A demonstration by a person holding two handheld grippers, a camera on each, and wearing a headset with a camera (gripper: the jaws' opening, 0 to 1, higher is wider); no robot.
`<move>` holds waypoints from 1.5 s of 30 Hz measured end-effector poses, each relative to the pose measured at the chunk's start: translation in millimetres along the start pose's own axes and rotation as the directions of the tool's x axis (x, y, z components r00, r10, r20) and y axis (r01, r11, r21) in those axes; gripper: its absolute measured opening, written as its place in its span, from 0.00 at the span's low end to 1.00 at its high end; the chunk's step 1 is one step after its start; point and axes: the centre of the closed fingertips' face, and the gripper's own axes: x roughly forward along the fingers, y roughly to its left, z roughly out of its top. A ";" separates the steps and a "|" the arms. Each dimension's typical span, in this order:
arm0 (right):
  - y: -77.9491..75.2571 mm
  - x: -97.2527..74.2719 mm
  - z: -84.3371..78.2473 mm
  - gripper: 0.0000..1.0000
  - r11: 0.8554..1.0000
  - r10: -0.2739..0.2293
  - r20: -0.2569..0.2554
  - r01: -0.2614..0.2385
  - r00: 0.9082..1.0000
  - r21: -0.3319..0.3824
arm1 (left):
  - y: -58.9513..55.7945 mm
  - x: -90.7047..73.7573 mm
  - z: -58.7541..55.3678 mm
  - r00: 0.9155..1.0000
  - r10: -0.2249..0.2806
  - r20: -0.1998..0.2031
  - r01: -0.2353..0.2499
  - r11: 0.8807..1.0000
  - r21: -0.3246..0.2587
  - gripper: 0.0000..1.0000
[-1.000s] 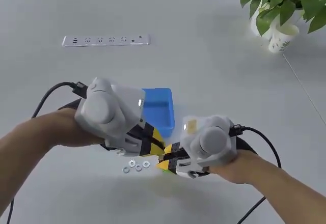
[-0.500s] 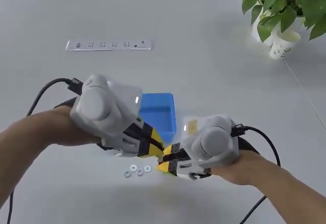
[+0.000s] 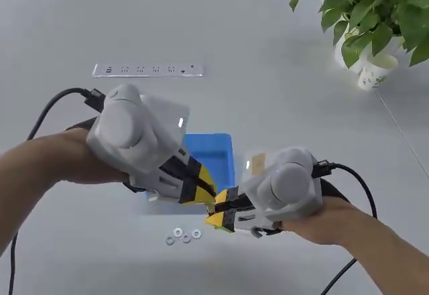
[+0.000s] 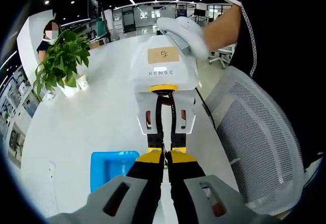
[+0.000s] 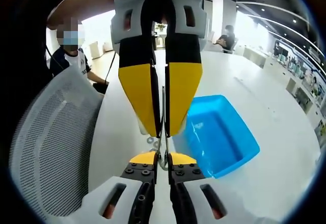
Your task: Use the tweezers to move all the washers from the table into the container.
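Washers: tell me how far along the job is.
Done: nothing yet; the blue container looks empty. In hand: the left claw and right claw meet tip to tip, both apparently closed on the thin tweezers between them. To do: all the washers, a small cluster on the table near the container.

Only readable bit is "XENSE", grey letters on the white body of the right gripper; tan sticker above it has a scribble I can't make out
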 end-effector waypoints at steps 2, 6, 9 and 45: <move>-1.8 -1.1 2.1 0.09 1.000 0.000 0.002 0.000 1.000 0.001 | 1.5 -2.4 1.9 1.000 0.002 -0.002 -0.002 1.000 0.005 0.07; -6.0 -3.3 7.4 0.09 1.000 -0.003 0.005 0.003 1.000 -0.009 | 5.1 -6.6 4.7 1.000 0.003 -0.004 -0.003 1.000 0.007 0.07; -9.7 -4.6 11.4 0.09 1.000 -0.006 0.011 0.006 1.000 -0.012 | 8.7 -10.0 6.2 1.000 0.006 -0.007 -0.006 1.000 0.014 0.07; -78.1 8.7 20.7 0.09 0.998 -0.054 0.016 0.054 0.998 -0.038 | 72.6 -18.9 -10.5 0.999 0.022 -0.045 -0.020 0.999 0.047 0.07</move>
